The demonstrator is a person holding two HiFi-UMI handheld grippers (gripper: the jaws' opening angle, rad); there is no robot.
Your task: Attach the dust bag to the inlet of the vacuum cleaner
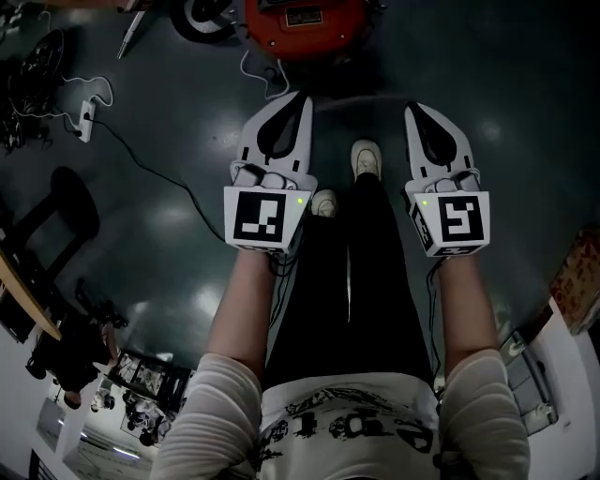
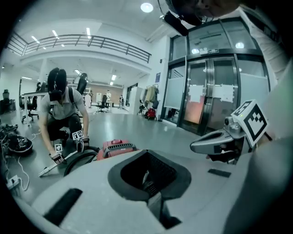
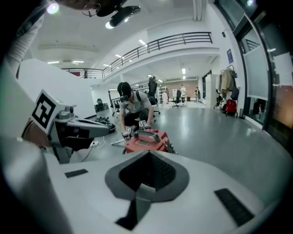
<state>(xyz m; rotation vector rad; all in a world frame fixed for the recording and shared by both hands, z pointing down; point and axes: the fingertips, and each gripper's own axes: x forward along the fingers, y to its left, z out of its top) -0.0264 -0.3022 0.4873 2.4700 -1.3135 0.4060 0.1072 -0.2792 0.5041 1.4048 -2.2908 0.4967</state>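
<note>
The red vacuum cleaner [image 1: 305, 23] stands on the dark floor ahead of my feet; it also shows in the left gripper view [image 2: 116, 148] and in the right gripper view [image 3: 146, 140]. No dust bag shows in any view. My left gripper [image 1: 298, 98] and right gripper [image 1: 412, 111] are held up side by side above my legs, well short of the vacuum cleaner. Both point forward with jaws together and nothing between them. Each gripper view looks past its own closed jaws, left [image 2: 146, 153] and right [image 3: 149, 153], toward the vacuum cleaner.
Another person [image 2: 59, 123] crouches at the vacuum cleaner with marked grippers, beside a black hose [image 2: 78, 162]. A white power strip [image 1: 86, 120] and its cable lie on the floor at left. Glass doors [image 2: 210, 91] stand to the right. My shoes [image 1: 366, 157] are below the grippers.
</note>
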